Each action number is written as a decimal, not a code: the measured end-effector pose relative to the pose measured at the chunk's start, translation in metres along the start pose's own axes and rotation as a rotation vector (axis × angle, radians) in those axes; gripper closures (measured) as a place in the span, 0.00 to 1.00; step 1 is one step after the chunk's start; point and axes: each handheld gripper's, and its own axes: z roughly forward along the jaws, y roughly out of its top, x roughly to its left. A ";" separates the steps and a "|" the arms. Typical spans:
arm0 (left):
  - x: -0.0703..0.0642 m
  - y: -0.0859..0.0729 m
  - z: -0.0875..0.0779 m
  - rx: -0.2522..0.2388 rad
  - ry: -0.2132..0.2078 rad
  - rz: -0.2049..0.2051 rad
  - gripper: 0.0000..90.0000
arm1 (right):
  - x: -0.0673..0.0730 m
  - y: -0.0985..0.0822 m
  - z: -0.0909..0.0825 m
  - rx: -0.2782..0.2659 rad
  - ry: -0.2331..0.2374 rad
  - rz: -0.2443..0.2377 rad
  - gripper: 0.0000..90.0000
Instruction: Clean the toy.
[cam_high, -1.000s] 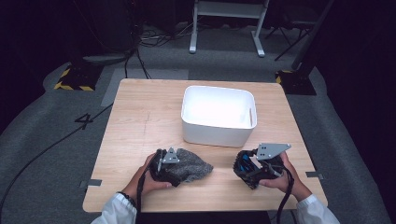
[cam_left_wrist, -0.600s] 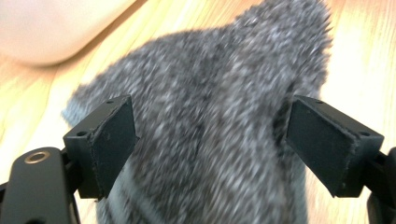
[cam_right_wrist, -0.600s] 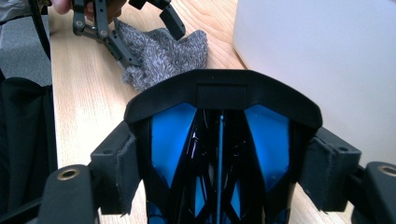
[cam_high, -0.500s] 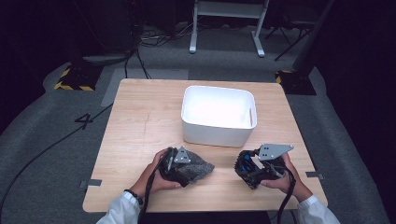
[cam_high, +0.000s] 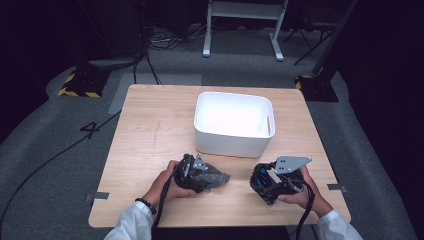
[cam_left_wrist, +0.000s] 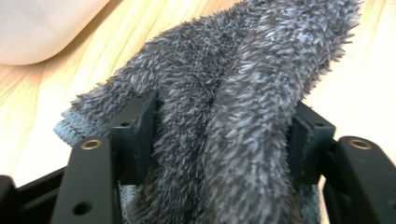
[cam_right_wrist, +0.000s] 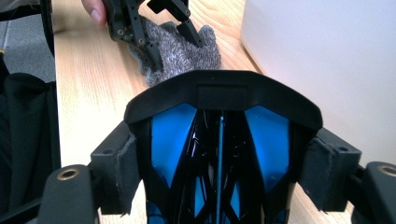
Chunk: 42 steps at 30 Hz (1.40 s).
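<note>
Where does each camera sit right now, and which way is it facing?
High view: above the person's side, looking down on the table; both hands show.
Left gripper view: on the left gripper, along jaws pressing the grey fuzzy cloth.
Right gripper view: on the right gripper, along jaws clamping the black-and-blue object.
Shared: cloth, white bin.

This looks like a lab or recording studio set up for data capture. A lone wooden tabletop (cam_high: 150, 130) stands on grey carpet (cam_high: 45, 165), ringed by dark curtained surroundings. Black cables (cam_high: 150, 55) trail over the floor at the far left, near yellow-black hazard tape (cam_high: 75, 92). Tape marks and a number four (cam_high: 90, 129) are stuck to the carpet at left. A white metal stand (cam_high: 242, 25) sits far behind.
</note>
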 end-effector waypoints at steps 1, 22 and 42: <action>0.000 0.001 -0.001 0.011 0.000 0.000 0.46 | 0.000 0.000 0.000 0.003 -0.001 -0.004 0.28; -0.024 0.023 -0.039 -0.246 -0.040 0.097 0.78 | -0.004 0.002 -0.006 -0.072 -0.026 0.012 0.28; -0.046 0.060 -0.043 -0.565 -0.186 0.076 0.77 | -0.005 0.011 -0.009 -0.165 -0.046 0.016 0.28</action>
